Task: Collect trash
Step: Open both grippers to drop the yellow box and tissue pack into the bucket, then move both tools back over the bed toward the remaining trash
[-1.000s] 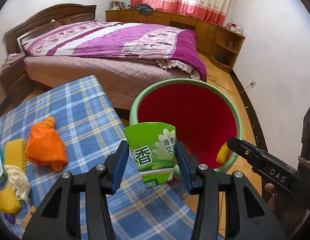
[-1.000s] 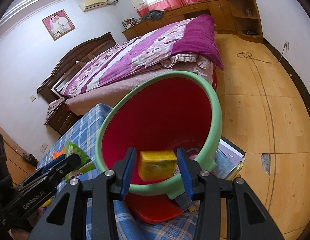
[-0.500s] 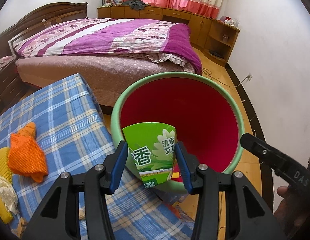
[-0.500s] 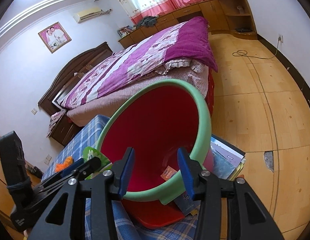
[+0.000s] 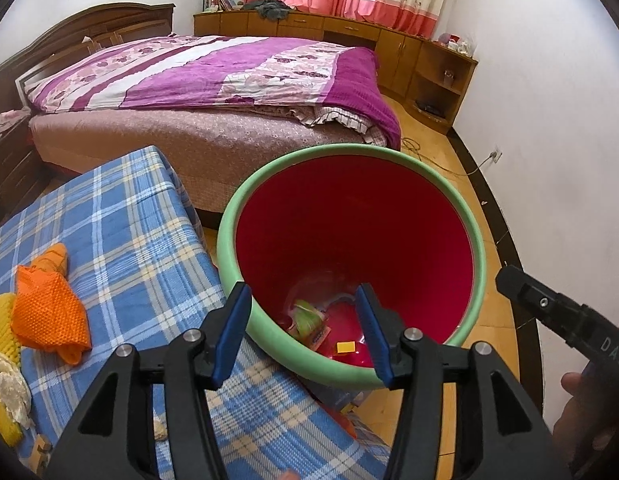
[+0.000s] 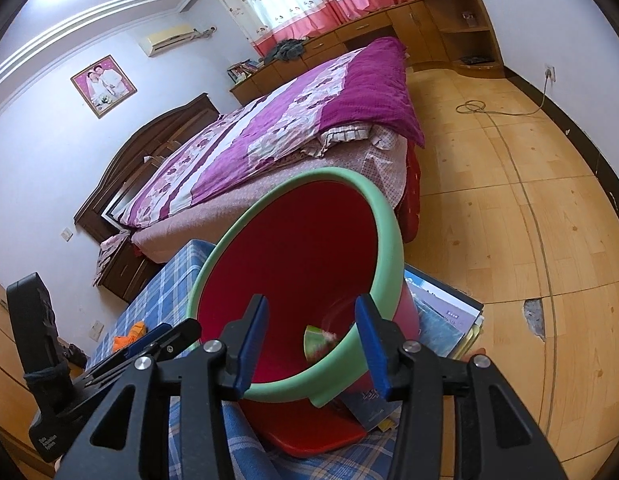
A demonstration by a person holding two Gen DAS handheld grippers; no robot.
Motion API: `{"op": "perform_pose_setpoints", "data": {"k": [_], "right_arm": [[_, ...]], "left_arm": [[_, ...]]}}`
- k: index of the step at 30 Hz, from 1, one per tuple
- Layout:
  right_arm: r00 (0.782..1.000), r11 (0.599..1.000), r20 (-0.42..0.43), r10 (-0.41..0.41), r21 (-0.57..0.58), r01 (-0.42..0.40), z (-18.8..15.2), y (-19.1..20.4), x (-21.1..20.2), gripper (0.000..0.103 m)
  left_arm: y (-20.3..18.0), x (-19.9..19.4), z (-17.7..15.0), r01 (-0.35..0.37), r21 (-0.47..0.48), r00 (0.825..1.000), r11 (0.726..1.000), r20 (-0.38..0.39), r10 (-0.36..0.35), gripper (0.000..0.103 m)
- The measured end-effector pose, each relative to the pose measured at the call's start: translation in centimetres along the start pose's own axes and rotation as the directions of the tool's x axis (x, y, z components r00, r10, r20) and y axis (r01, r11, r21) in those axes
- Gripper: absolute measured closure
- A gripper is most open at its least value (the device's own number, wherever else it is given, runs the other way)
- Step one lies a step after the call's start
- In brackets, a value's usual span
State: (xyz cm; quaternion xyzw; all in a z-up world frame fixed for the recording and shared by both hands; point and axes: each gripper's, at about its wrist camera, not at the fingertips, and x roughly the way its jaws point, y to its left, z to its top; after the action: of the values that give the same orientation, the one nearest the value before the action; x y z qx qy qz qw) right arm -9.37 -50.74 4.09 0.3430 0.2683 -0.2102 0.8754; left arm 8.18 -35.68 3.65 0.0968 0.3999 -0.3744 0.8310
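- Left gripper hangs over the near rim of the bin, its jaws having just opened, about half spread, nothing between the pads; I have hold of nothing with it.
- Right gripper points into the same bin from the 3 o'clock side, jaws about half spread and empty too.
- Green carton lies at the bottom of the red bin, at about 7 o'clock on its floor, with a small yellow piece just beside it toward 5 o'clock; in the right wrist view the carton shows low inside.
- On the blue plaid cloth, at 9 o'clock from the bin, an orange net waits, with yellow and white scraps just beyond it at the frame's edge.
- Risks as I judge them: the bin sits tilted on a red lid and some books, so a knock on the green rim while I swing back could tip it and spill what is in. The net is soft and loose; a shallow pinch could snag the cloth with it or drop it short of the rim. The two grippers are near each other and could collide.
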Motion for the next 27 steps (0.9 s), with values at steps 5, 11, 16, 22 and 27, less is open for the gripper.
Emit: {"op": "perform_pose_setpoints", "data": {"k": [5,11,16,22,27], "right_arm": [[1.000,1.000,0.003,0.010,-0.017,-0.010,-0.2,0.8,-0.6,0.053],[1.000,1.000,0.001,0.008,-0.030,-0.008,-0.6,1.7,-1.0,0.049],[1.000,0.999,-0.013,0.015,-0.040,-0.016,-1.2,2.6,-1.1,0.048],[0.999,0.998,-0.030,0.032,-0.060,-0.034,-2.0,3.9,-1.1,0.043],[0.997,0.995,-0.054,0.047,-0.089,-0.051,-2.9,5.4,-0.9,0.042]], "left_arm": [[0.5,-1.3,-0.3,0.001,-0.023,1.000,1.000,0.010,-0.001,0.049],[1.5,-2.9,-1.0,-0.002,-0.058,1.000,0.998,0.017,0.003,0.049],[3.0,-4.6,-1.9,-0.018,-0.102,1.000,0.995,0.016,0.020,0.049],[4.8,-6.4,-2.9,-0.053,-0.137,0.998,0.989,0.021,0.056,0.049],[6.4,-8.1,-3.9,-0.072,-0.170,0.996,0.983,0.033,0.078,0.049]]}}
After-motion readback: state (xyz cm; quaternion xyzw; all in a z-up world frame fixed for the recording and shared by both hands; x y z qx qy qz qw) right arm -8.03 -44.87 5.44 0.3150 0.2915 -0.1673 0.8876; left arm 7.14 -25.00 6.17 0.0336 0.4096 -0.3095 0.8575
